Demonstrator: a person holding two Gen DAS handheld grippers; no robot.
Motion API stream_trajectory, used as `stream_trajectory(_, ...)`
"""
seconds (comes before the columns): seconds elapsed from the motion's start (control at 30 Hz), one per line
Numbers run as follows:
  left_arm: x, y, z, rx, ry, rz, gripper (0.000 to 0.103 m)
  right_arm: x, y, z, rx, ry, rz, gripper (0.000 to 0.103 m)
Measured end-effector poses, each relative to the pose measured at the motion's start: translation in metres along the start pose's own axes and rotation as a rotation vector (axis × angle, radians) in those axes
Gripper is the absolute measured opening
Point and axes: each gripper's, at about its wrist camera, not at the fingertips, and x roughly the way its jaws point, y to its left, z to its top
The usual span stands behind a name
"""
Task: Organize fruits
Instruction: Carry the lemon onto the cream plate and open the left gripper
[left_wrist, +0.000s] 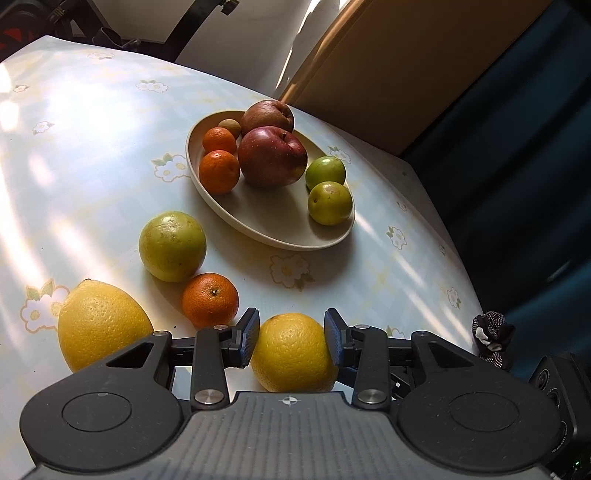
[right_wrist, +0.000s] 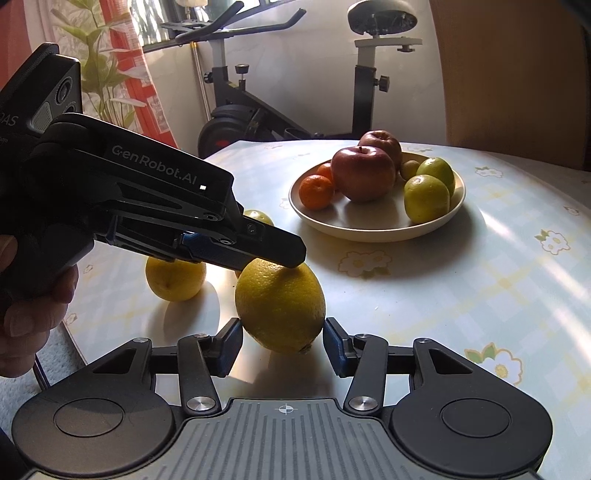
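A yellow lemon sits between the pads of my left gripper, which is shut on it. In the right wrist view the same lemon hangs a little above its shadow on the table. The left gripper comes in from the left over its top. The fingertips of my right gripper touch its two sides. A beige plate holds two red apples, two mandarins and two green fruits. Loose on the table lie a second lemon, a mandarin and a yellow-green fruit.
The table has a glossy flowered cloth. An exercise bike stands behind it, a wooden chair back at the far right. A person's hand holds the left gripper's handle. A small dark cloth item lies at the table edge.
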Motion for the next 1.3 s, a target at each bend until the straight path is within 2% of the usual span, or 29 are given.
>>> stream_trajectory(0.27,0.000,-0.019,0.032,0.057,-0.035,-0.024,0.041,-0.004,-0.016,0.035,-0.031,-0.049,-0.037,0.044)
stream_trajectory(0.37,0.004,-0.022,0.052,0.063,-0.043,-0.038,0.041,0.004,-0.025,0.052,-0.039,-0.057,-0.045,0.044)
stream_trajectory(0.6,0.025,-0.012,0.090,0.041,-0.019,-0.009,0.040,0.040,-0.038,0.078,-0.066,-0.025,-0.047,0.044)
stream_trajectory(1.0,0.049,0.006,0.108,0.033,0.011,0.046,0.040,0.080,-0.045,0.089,-0.117,0.063,-0.028,0.044)
stream_trajectory(1.3,0.055,0.015,0.110,0.026,0.009,0.072,0.038,0.085,-0.048,0.090,-0.091,0.058,0.005,0.045)
